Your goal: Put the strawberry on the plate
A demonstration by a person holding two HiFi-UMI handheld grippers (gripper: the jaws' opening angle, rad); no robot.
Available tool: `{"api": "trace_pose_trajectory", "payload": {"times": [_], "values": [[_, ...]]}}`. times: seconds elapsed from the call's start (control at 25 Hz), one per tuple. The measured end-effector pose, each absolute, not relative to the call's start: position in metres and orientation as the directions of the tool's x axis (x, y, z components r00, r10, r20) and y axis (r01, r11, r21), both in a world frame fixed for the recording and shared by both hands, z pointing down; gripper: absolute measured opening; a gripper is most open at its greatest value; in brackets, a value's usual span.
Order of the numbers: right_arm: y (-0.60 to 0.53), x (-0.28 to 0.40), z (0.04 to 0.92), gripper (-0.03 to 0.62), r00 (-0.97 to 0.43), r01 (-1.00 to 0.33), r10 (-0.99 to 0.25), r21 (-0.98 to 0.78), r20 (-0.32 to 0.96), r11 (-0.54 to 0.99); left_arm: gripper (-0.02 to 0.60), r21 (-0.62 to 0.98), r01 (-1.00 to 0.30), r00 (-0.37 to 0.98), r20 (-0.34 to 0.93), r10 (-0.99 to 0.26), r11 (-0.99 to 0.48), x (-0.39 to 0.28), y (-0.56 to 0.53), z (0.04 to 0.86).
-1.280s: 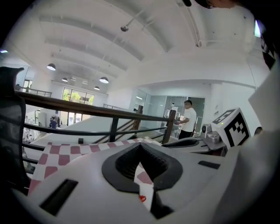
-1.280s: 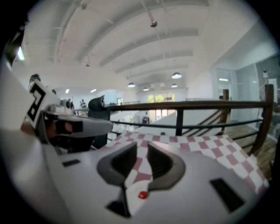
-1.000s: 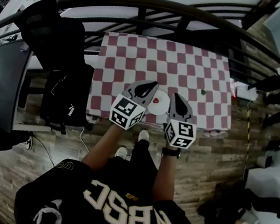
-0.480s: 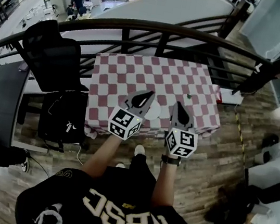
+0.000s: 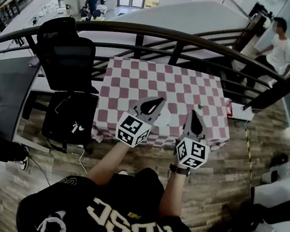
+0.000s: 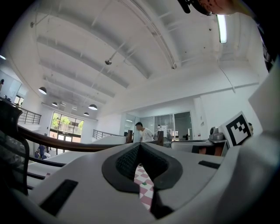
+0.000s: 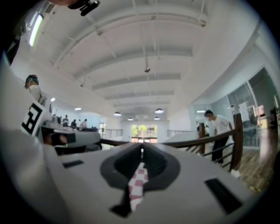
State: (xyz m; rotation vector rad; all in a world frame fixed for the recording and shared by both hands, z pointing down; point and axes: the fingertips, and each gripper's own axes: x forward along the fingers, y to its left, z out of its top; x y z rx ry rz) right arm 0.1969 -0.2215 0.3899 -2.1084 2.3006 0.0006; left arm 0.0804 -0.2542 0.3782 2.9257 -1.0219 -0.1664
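Table [image 5: 111, 130], red-white checked cloth [image 5: 139, 82] over top; small strawberry [image 5: 198, 106] on cloth, right side

Bright, even illumination from far windows [image 6: 65, 127] and ceiling lamps [image 7: 159, 111]. Shadows are faint. Strong fisheye curvature, dark corners. The nearest foreground is soft and out of focus.
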Motion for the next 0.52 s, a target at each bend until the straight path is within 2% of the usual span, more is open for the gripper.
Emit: {"api": "trace_pose_trajectory", "payload": {"times": [0.28, 0.52], "values": [[-0.24, 0.212, 0.373, 0.02, -0.166, -0.986, -0.985, -0.019, -0.046, 0.167, 0.015, 0.07, -0.686, 0.719, -0.088, -0.689, -0.724, 0.089, -0.269, 0.366], [-0.261, 0.249, 0.359, 0.02, -0.218, -0.976, -0.975, -0.012, -0.044, 0.219, 0.015, 0.068, -0.712, 0.694, -0.082, -0.715, -0.699, 0.127, -0.272, 0.363]]}}
